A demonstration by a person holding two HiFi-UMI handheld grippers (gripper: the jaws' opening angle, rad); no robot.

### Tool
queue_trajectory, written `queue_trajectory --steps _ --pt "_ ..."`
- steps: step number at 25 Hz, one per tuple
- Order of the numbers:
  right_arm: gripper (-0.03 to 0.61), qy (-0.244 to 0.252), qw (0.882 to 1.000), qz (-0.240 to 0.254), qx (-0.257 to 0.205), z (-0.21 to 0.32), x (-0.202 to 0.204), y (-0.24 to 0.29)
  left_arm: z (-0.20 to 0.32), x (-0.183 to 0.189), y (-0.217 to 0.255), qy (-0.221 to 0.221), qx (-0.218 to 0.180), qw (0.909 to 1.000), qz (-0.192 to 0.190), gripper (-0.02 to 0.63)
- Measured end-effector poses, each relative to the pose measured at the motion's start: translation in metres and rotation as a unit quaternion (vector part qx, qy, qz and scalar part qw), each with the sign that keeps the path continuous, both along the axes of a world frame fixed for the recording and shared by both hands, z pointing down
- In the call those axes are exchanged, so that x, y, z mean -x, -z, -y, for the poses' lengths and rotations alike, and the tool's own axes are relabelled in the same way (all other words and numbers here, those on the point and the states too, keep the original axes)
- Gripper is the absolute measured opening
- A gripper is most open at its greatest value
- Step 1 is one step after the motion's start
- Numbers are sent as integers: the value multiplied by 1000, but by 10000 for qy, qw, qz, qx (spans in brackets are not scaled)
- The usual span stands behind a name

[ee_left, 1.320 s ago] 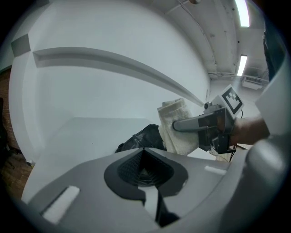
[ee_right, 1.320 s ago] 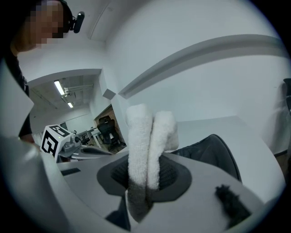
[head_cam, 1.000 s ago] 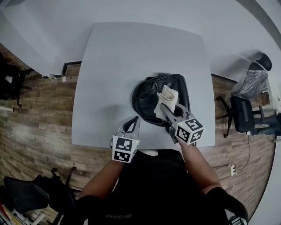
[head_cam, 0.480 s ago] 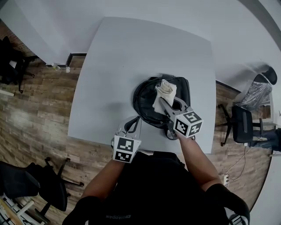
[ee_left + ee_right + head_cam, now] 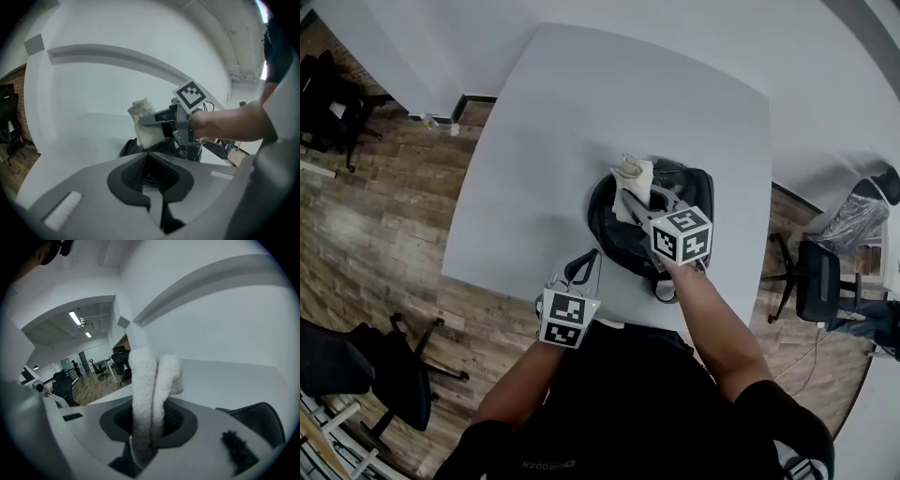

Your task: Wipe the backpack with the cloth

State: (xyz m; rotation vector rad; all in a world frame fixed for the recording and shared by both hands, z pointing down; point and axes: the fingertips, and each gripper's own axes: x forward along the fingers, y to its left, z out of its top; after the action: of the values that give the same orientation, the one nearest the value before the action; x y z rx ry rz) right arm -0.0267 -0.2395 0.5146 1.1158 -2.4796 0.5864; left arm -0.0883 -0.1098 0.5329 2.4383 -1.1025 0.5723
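Gripping the cloth (image 5: 630, 177), the right gripper (image 5: 643, 199) reaches out over the far left rim of the backpack (image 5: 609, 231). Its fingers are clamped on a fold of the white, fluffy cloth (image 5: 151, 389), and in the right gripper view the fabric rises straight out of the right gripper (image 5: 148, 423) in two thick rolls. Seen from the left gripper view, the cloth (image 5: 143, 124) hangs from the right gripper (image 5: 149, 120) just above the dark backpack (image 5: 129, 149); whether the two touch, I cannot tell.

The backpack is black, lying flat on the near right part of the white desk (image 5: 562, 141), with a strap loop trailing toward the near edge. The person's right forearm (image 5: 714, 321) stretches across that near edge to the gripper's marker cube.

Over on the left, the left gripper (image 5: 581, 269) sits low at the near edge of the desk, just left of the backpack and apart from it. Its fingers (image 5: 140, 174) are drawn together, only a thin slit between the pads, with nothing held.

Around the desk, a wooden floor (image 5: 375, 225) shows, with a black office chair (image 5: 814, 274) off to the right.
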Motion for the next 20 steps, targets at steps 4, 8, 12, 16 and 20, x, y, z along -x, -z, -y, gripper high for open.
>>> queue_trajectory --steps 4,8,12,16,20 --pt "94 88 9999 -26 122 14 11 -16 -3 2 -7 -46 150 9998 95 6" --pt "94 209 9995 -88 204 20 17 -26 -9 3 -14 -12 284 9995 164 6" --pt "94 245 9993 -133 243 25 17 -33 -11 5 -18 70 337 9993 178 6" --pt "94 226 9993 -159 248 27 16 -35 -12 5 -19 55 349 9992 181 6" --pt "94 178 9994 -185 248 31 10 -36 -10 3 -21 29 353 9992 171 6"
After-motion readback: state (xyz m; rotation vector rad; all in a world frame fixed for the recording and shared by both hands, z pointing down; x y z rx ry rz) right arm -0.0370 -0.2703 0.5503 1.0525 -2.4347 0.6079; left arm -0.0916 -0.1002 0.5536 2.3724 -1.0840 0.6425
